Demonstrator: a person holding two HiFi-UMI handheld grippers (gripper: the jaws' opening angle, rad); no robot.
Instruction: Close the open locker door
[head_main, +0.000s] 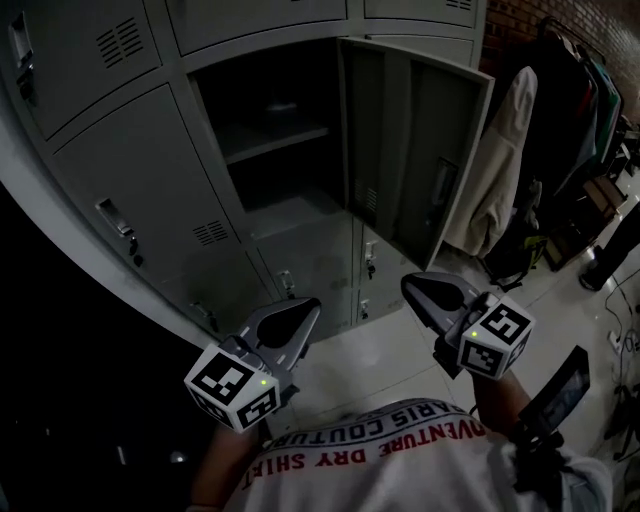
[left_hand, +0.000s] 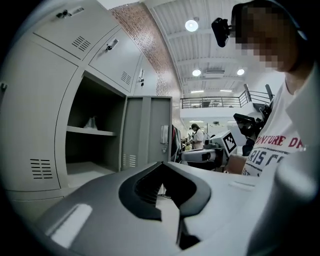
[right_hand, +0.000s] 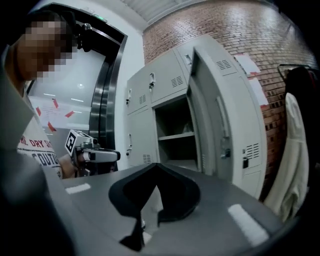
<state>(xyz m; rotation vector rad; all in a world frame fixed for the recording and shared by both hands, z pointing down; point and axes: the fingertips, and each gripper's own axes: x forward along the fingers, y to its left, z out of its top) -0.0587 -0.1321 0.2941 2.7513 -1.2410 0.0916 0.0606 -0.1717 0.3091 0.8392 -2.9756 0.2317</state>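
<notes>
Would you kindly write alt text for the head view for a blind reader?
An open grey locker door stands swung out to the right of its compartment, which holds one shelf. Below, the left gripper and right gripper, both shut and empty, point toward it without touching.

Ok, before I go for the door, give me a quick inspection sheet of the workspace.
Surface: pale tiled floor.
Job's things: locker door swung wide open to the right. The open locker has a shelf with a small item on it, too dim to name.
Clutter: white garment hangs just beyond the door's free edge.
Grippers: left gripper and right gripper are both shut with nothing between the jaws, held low and short of the door.
Cables: thin leads on the floor at far right.
Surroundings: closed grey lockers, brick wall, clothes rack.
</notes>
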